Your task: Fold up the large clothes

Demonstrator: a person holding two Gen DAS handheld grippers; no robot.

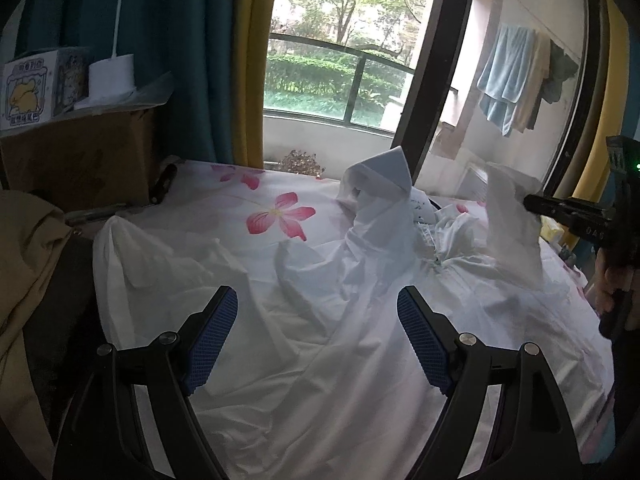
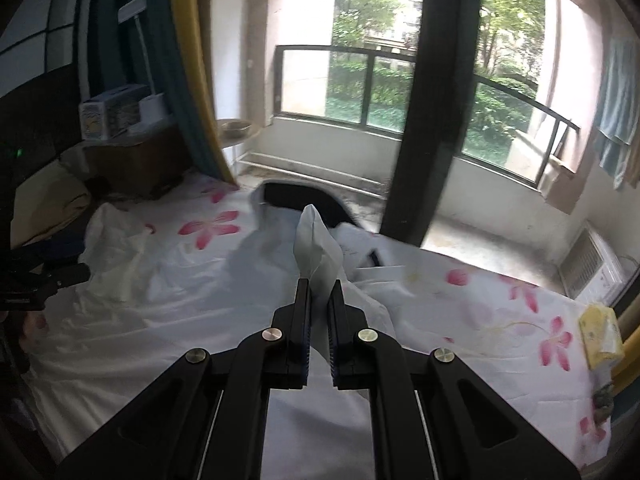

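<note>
A large white garment (image 1: 340, 320) lies crumpled and spread over the flowered bed sheet (image 1: 276, 212). My left gripper (image 1: 318, 294) is open and empty, hovering just above the garment's middle. My right gripper (image 2: 319, 286) is shut on a fold of the white garment (image 2: 316, 240) and lifts it above the bed. In the left wrist view the right gripper (image 1: 532, 202) shows at the right edge with the lifted cloth (image 1: 508, 208) hanging from it. The left gripper (image 2: 60, 276) shows at the left edge of the right wrist view.
A cardboard box (image 1: 88, 152) with a carton and a white roll on top stands at the bed's far left. A beige cloth (image 1: 28, 260) lies at left. A yellow tissue pack (image 2: 600, 332) lies at the bed's right edge. Windows and curtains stand beyond the bed.
</note>
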